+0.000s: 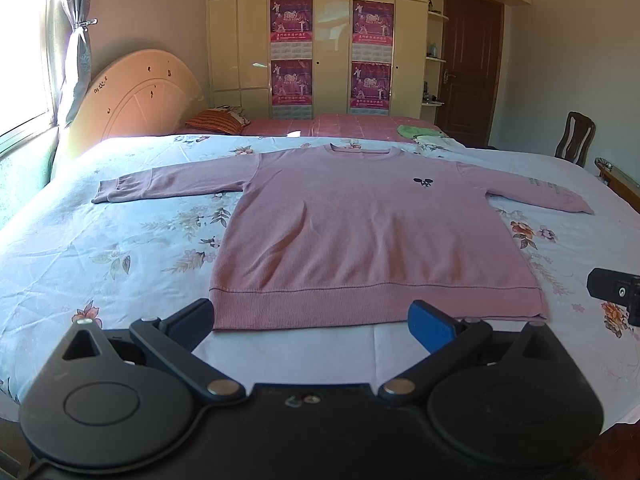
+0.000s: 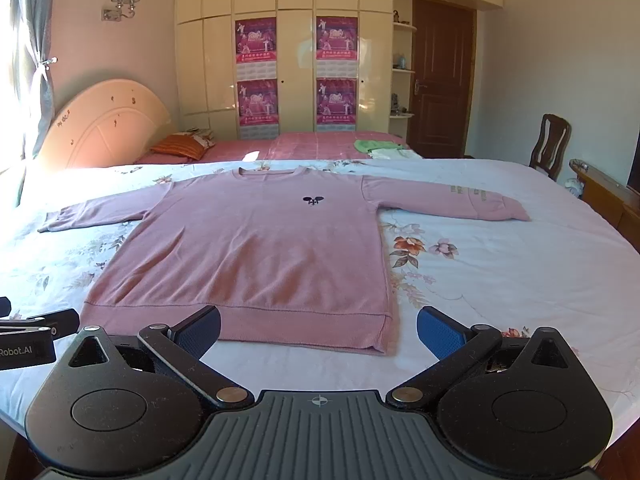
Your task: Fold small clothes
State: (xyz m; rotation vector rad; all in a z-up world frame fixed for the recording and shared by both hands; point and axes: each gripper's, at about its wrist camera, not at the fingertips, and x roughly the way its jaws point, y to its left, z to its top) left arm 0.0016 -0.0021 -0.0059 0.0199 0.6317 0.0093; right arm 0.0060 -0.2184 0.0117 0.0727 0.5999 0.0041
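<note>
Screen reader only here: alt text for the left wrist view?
A pink sweater lies flat, sleeves spread, on a floral bedsheet. The open left gripper hovers empty at its hem; part of the right gripper shows at the right edge.

I see a floral sheet over the near bed, a pink bed behind with a striped pillow and green cloth, posters on the wardrobe, a door, a chair.

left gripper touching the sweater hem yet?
Apart. The left wrist view shows the left gripper open, with bare bed sheet between its fingertips and the pink sweater hem.
</note>
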